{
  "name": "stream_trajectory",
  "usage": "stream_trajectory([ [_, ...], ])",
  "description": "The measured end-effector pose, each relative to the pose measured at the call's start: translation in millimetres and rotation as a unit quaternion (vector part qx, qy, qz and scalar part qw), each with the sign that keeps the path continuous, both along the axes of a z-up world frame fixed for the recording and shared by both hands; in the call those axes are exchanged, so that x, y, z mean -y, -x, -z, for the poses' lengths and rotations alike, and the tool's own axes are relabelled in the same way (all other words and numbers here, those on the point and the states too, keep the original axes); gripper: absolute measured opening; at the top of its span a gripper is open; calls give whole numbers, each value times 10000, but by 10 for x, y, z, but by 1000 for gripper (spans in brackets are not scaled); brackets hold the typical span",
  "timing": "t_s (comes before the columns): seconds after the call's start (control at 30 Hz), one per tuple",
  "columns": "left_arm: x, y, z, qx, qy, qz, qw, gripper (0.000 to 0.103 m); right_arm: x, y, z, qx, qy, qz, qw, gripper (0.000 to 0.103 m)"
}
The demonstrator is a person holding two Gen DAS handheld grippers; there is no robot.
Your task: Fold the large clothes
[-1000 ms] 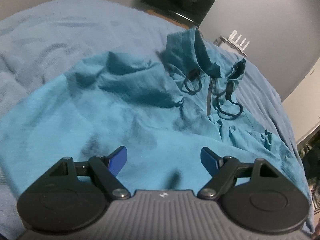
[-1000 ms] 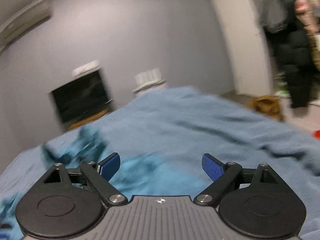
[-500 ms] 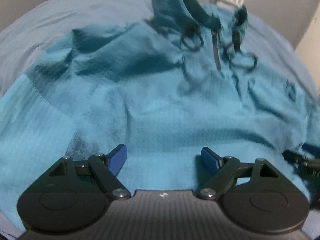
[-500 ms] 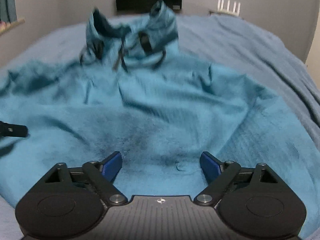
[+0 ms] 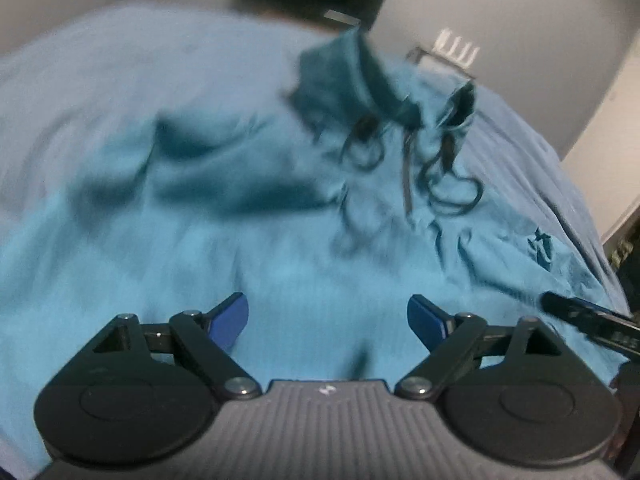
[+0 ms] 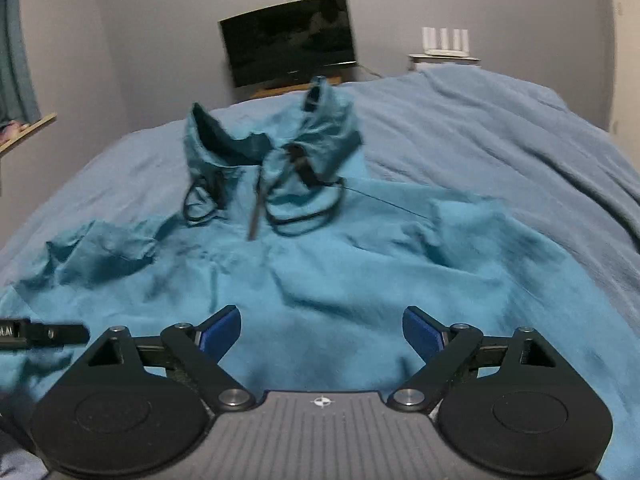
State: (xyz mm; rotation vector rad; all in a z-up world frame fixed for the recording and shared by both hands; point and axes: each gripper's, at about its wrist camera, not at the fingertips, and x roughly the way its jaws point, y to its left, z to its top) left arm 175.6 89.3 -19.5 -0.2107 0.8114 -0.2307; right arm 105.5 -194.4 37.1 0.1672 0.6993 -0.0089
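Hovering over the spread hoodie, both sets of jaws stand wide apart and hold nothing.

A second ago the right gripper [image 6: 320, 330] faced the far wall and door; now it has swung down beside the left gripper [image 5: 327, 314], both looking across the teal hoodie [image 6: 340, 272], which lies front-up on the bed [image 6: 500, 128] just ahead of and beneath the jaws. Its collar [image 6: 260, 140] and drawcords [image 6: 304, 216] sit well beyond the fingertips, rumpled, one sleeve bunched far left of the right jaws. Left view is blurred by motion. Judging from this, no fold has begun; both seem to be lining up for a first grasp at the near hem.
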Motion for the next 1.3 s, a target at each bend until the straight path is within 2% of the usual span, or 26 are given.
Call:
stream_trajectory([
  [0.03,54,-61,-7,76,-194,41,9998,86,-25,-65,32,-48,11,-60,10000,88],
  [0.1,103,-190,39,43,-345,33,9994,87,-78,-207,156,-194,35,-150,9997,84],
  [0.23,106,-508,351,-542,-261,-105,9981,87,-105,-463,471,-602,-59,-275,9978,84],
  [0.3,127,-540,390,-519,-284,-110,9982,87,-68,-492,513,-597,-251,-268,9975,84],
  [0.43,167,-549,329,-314,-185,-93,9993,87,7,-604,306,-262,-702,-291,9968,84],
  [0.57,108,-549,281,-49,93,-100,9999,87,121,-1061,48,-55,-1061,-179,9942,84],
  [0.7,68,-572,308,-123,403,-47,9991,87,265,-1597,-187,276,-1157,158,9928,85],
  [0.77,78,-595,335,-168,429,-2,9989,87,343,-1881,-258,355,-1230,427,9909,89],
  [0.87,93,-629,376,-179,431,51,9989,87,455,-2298,-327,335,-1406,890,9855,89],
  [0.97,98,-667,406,-143,467,95,9988,87,434,-2659,-377,307,-1379,1130,9835,89],
  [1.1,97,-700,434,-86,503,164,9986,87,267,-3074,-363,234,-910,1193,9884,89],
  [1.13,97,-705,436,-73,504,186,9985,87,251,-3147,-336,183,-870,1237,9883,85],
  [1.2,87,-708,433,-51,520,203,9984,87,246,-3256,-257,63,-829,1440,9861,70],
  [1.23,84,-711,432,-48,529,208,9984,87,263,-3282,-220,19,-857,1503,9849,46],
  [1.27,79,-715,433,-47,537,215,9983,88,271,-3301,-184,-17,-873,1517,9846,31],
  [1.3,77,-712,434,-38,547,221,9983,88,288,-3277,-163,-17,-886,1550,9839,27],
])
